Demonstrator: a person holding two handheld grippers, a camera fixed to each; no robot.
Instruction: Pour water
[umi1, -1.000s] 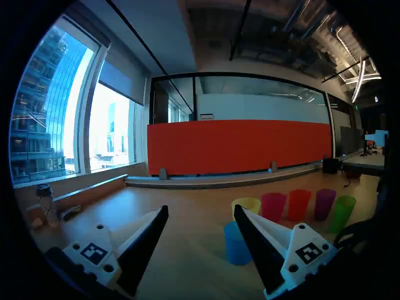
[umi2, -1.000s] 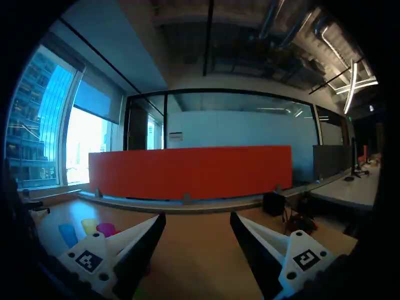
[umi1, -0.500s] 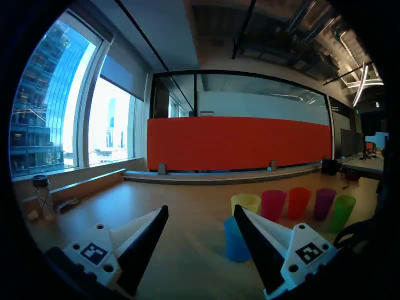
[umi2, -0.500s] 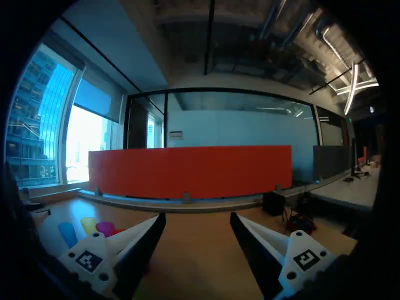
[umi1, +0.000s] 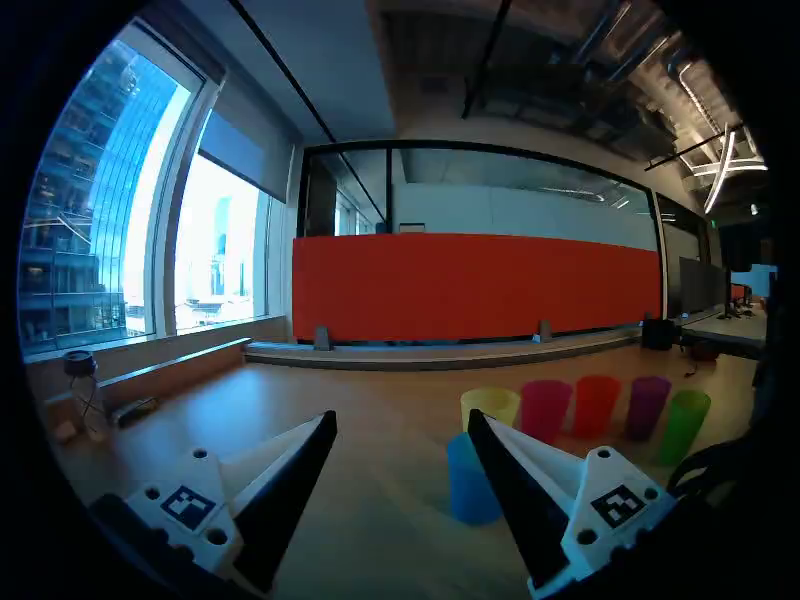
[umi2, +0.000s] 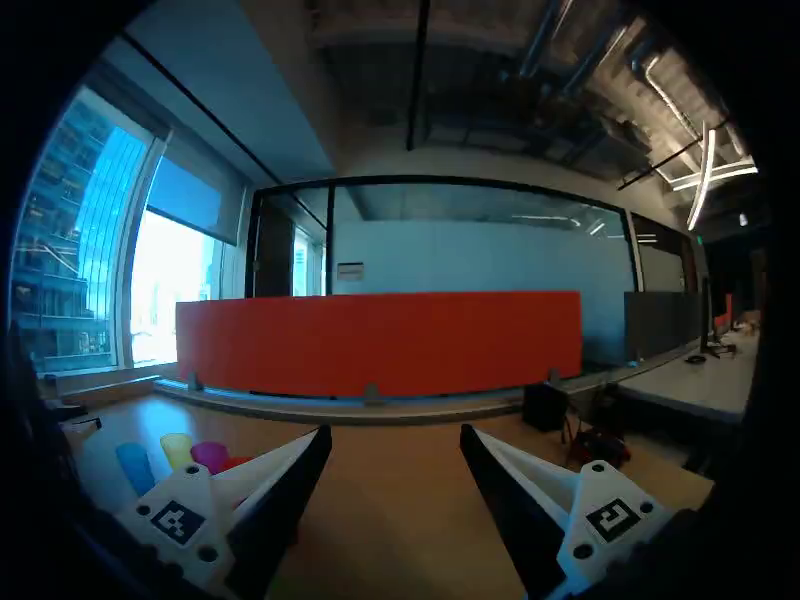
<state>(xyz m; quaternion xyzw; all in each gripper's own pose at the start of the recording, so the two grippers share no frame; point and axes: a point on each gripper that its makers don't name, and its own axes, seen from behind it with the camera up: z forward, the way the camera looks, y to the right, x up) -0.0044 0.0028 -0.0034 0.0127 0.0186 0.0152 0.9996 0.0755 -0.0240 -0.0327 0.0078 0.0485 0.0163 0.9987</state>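
In the left gripper view my left gripper (umi1: 400, 430) is open with nothing between its fingers, low over a wooden table (umi1: 380, 400). A blue cup (umi1: 470, 482) stands just ahead, partly behind the right finger (umi1: 520, 480). Behind it stand a yellow cup (umi1: 489, 406), a pink cup (umi1: 547, 408), a red cup (umi1: 595, 404), a purple cup (umi1: 647, 405) and a green cup (umi1: 685, 424) in a row. In the right gripper view my right gripper (umi2: 395, 440) is open and empty. The blue cup (umi2: 133, 466), yellow cup (umi2: 177, 449) and pink cup (umi2: 212, 456) show at far left.
A long orange partition (umi1: 470, 290) runs along the table's far edge. A small dark object with cables (umi1: 80, 375) sits on the window ledge at left. A black box (umi2: 545, 408) and cables lie at right, with another desk (umi2: 690, 385) beyond.
Both views have shifted very slightly; the cups and both open grippers keep their places.
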